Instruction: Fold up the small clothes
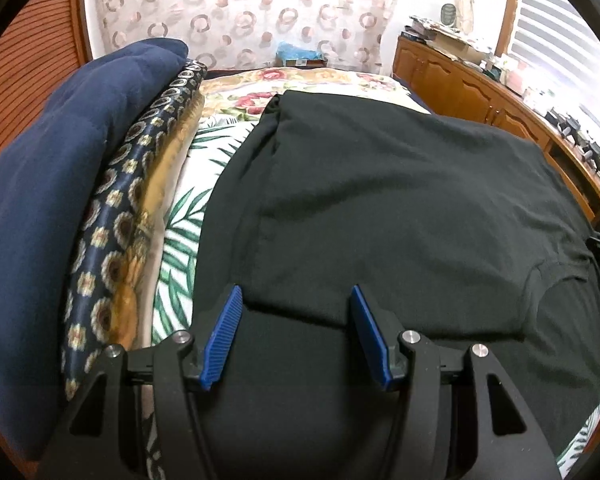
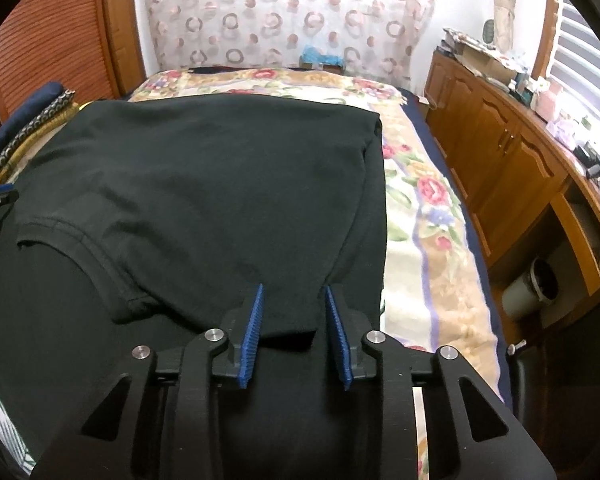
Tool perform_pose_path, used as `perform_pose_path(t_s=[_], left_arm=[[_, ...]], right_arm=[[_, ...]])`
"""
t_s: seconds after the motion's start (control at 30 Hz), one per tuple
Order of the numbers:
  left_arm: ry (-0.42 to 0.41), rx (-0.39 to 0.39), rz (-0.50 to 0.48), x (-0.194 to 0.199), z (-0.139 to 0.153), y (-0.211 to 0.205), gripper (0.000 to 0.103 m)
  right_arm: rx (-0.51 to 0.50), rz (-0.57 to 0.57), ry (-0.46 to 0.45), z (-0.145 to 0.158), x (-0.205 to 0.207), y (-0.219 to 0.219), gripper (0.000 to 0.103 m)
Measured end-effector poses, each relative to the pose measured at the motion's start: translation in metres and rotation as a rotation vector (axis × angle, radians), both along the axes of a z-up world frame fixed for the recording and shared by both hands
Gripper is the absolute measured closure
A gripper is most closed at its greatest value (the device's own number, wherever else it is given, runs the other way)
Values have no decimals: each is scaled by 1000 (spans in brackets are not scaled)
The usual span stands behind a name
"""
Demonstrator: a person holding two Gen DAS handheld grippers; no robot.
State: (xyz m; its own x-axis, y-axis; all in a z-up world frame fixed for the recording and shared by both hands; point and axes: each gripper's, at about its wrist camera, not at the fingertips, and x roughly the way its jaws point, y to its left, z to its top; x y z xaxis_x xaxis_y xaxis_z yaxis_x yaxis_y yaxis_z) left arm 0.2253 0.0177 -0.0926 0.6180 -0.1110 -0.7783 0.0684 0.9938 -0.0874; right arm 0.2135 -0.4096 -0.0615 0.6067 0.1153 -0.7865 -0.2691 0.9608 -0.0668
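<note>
Right claw (image 2: pixel 294 294) half-spread astride black shirt (image 2: pixel 204 184) fold; left claw (image 1: pixel 296 296) spread wider.

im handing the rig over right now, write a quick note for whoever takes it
Left gripper: open, over the near left edge of the folded-over flap of the black t-shirt; not pinching.
Right gripper: narrower gap, the flap's near right corner between its pads; firm grip not confirmed.
Things: t-shirt spread on the floral bedspread; a stack of folded clothes lies to its left.
Done: one layer already folded over, collar showing near the front.
Left: secure both near corners, finish the fold, move it to the stack.
</note>
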Motion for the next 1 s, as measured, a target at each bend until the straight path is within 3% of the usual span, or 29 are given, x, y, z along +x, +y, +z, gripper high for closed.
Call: perform_pose_path(t_s=[0.07, 0.2, 0.4, 1.0], left_arm=[[-6, -4, -2, 3, 0, -2, 47], [-16, -21, -21, 7, 2, -3, 70], [-29, -31, -27, 7, 3, 3, 91], [-198, -60, -56, -17, 49, 6, 97]], right_arm=[[-11, 8, -1, 1, 0, 0, 81], [-11, 32, -6, 4, 0, 0, 94], [12, 70, -30, 10, -3, 5, 98], [57, 30, -143, 42, -9, 0, 100]])
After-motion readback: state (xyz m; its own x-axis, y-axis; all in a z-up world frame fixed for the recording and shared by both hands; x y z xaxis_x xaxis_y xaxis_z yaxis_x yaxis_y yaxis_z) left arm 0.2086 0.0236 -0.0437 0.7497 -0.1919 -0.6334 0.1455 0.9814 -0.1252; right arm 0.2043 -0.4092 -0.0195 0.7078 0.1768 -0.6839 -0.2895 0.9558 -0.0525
